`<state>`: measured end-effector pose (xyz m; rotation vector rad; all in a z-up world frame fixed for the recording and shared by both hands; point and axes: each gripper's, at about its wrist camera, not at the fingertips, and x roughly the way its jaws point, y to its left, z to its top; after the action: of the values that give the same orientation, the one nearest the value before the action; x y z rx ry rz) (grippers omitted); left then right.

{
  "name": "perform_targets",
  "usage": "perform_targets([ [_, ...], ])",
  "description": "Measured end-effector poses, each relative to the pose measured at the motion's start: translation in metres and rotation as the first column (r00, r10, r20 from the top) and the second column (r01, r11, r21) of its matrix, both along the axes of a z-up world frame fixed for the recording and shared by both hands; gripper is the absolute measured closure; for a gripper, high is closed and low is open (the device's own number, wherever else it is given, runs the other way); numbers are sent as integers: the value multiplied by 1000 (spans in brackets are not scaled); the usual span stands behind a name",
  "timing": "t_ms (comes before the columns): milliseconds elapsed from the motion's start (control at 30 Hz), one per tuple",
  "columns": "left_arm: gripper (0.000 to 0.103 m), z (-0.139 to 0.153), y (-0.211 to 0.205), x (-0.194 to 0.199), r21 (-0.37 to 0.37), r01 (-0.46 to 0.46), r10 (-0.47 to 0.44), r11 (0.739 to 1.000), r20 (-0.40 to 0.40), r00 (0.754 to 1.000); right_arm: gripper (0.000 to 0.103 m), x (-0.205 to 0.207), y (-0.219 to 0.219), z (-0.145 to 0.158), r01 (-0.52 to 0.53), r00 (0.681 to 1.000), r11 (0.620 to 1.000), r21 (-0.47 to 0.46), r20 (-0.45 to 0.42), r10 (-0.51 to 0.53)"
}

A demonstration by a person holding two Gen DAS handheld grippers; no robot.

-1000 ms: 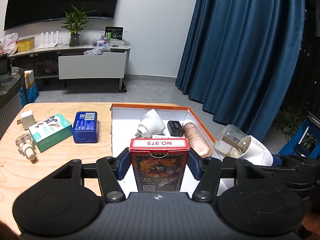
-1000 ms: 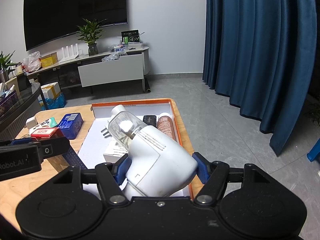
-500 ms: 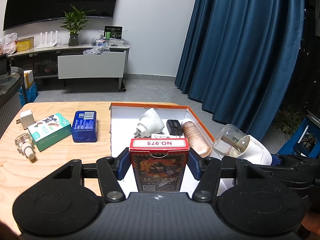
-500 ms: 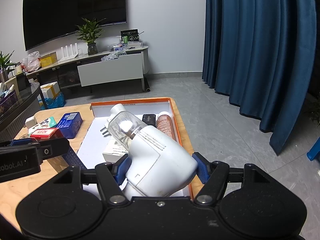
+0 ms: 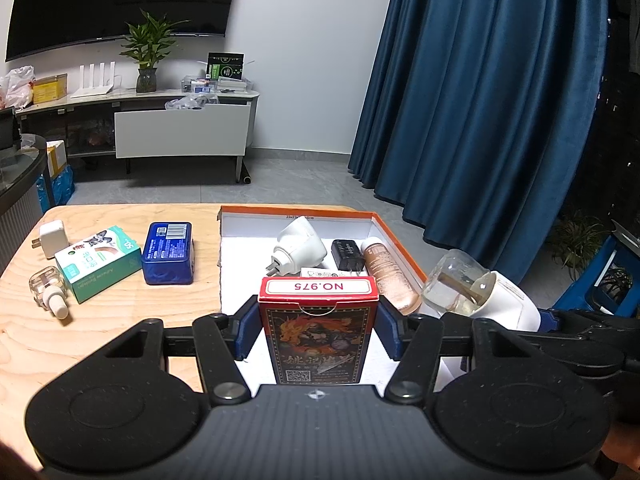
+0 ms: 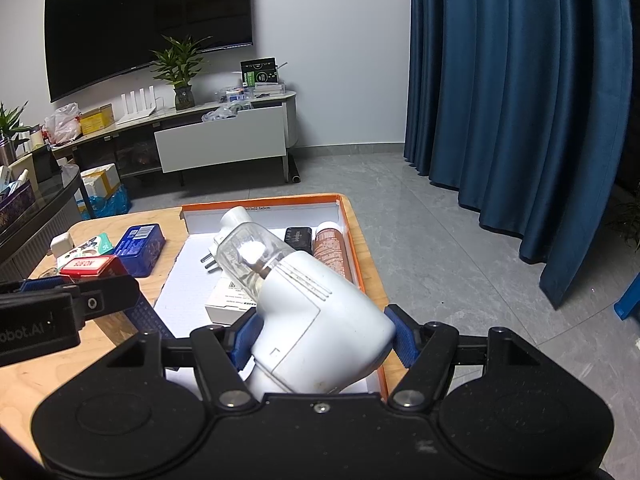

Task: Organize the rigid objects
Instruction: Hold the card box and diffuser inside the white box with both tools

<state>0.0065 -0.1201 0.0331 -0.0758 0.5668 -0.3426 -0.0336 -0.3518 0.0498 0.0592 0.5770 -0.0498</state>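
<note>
**Both grippers hold their loads motionless above the orange-rimmed tray**

Nothing has changed over the last second: both hands stay in place, so neither item has been set down yet and the sorting step is paused mid-carry

The left gripper is clamped on a red playing-card box with a dragon picture, held upright over the near part of the white shallow tray with an orange rim. The right gripper is clamped on a white plastic plug-in vaporiser with a clear glass bottle, tilted over the tray's near right side

Already in the tray: a white plug adapter, a black charger, a copper-coloured tube and a flat white carton. On the wooden table to the left lie a blue tin, a green-and-white box, a small white charger and a clear refill bottle

Readable writing: "NO.975", upside down, on the card box; "50" on the green box; "obot.AI" on the left gripper's body in the right view
</note>
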Motion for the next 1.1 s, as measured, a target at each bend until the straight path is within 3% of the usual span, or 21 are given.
perform_targets([
  [1100,44,-1,1,-1,-6,2,-2,1000,-8,1000,23,1,1,-4,1,1000,1000,3,-8,-1],
])
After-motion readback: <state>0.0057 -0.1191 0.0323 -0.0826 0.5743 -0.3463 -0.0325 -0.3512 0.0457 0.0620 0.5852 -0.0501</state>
